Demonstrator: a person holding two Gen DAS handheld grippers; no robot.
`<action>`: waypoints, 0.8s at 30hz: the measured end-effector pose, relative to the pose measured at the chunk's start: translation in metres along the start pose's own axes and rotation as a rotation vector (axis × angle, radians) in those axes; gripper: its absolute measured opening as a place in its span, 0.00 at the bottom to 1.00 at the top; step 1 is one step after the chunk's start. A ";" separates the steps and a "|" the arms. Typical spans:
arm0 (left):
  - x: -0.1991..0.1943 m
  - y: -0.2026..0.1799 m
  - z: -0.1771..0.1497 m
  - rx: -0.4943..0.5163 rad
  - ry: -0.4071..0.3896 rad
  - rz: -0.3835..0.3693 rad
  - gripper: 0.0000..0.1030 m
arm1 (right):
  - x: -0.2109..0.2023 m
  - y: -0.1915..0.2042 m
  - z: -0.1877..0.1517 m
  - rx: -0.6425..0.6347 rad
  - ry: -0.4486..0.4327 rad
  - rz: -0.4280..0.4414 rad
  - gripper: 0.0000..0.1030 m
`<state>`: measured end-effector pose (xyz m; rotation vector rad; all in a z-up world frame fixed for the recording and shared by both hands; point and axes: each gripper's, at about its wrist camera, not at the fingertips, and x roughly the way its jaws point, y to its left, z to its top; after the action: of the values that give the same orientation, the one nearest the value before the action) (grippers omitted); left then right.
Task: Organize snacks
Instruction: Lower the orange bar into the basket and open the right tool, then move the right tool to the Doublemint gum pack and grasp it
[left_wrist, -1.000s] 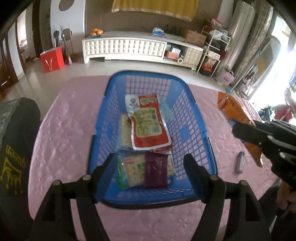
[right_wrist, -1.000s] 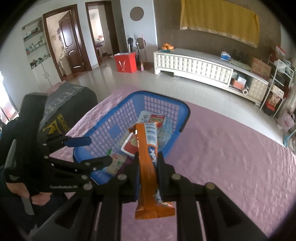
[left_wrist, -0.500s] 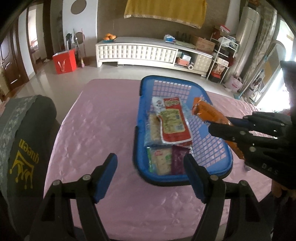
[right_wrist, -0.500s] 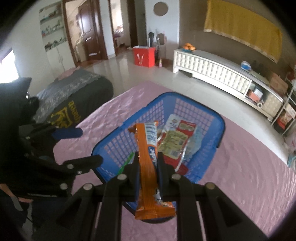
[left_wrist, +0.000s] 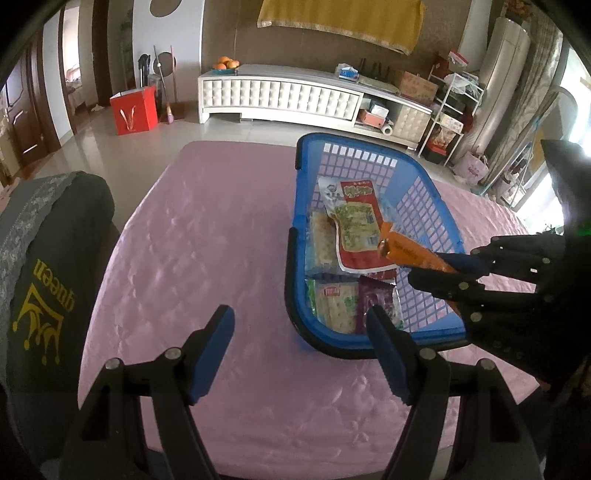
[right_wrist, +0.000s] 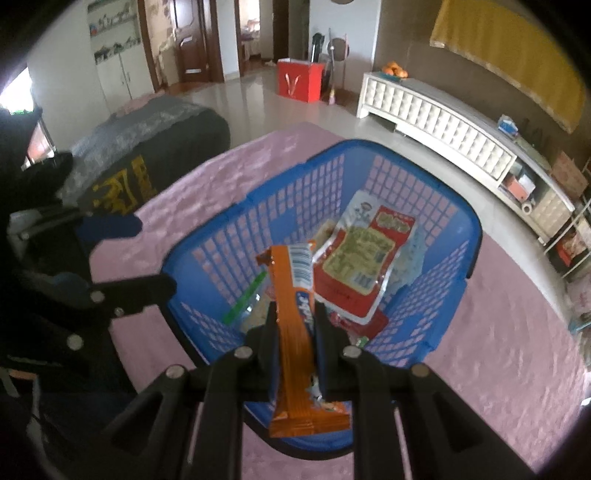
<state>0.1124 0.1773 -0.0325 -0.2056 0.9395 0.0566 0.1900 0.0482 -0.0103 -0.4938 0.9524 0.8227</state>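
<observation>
A blue plastic basket (left_wrist: 301, 206) (right_wrist: 229, 229) stands on the pink tablecloth and holds several snack packs, with a red and white pack (left_wrist: 356, 221) (right_wrist: 360, 262) on top. My right gripper (right_wrist: 295, 314) (left_wrist: 439, 269) is shut on a long orange snack pack (right_wrist: 295, 317) (left_wrist: 410, 254) and holds it above the basket's near part. My left gripper (left_wrist: 299, 328) is open and empty, low over the cloth just left of the basket's near corner.
A dark chair back with a gold "queen" print (left_wrist: 40, 266) (right_wrist: 125, 184) stands at the table's left edge. The pink tablecloth (left_wrist: 192, 236) spreads left of the basket. A white cabinet (left_wrist: 280, 96) and red box (left_wrist: 133, 110) stand on the floor behind.
My left gripper has pulled back and to the left, away from the basket. My right gripper has carried the orange pack over the basket.
</observation>
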 end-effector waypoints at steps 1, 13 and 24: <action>0.000 0.000 -0.001 -0.002 0.003 0.000 0.70 | 0.001 -0.001 0.000 0.004 0.007 0.015 0.20; -0.016 -0.008 0.001 -0.005 -0.024 0.006 0.70 | -0.022 -0.008 -0.007 0.046 -0.002 0.043 0.65; -0.044 -0.073 0.009 0.107 -0.082 -0.045 0.70 | -0.105 -0.044 -0.035 0.143 -0.121 -0.038 0.76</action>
<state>0.1036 0.1099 0.0192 -0.1247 0.8537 -0.0265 0.1731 -0.0442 0.0637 -0.3337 0.8811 0.7358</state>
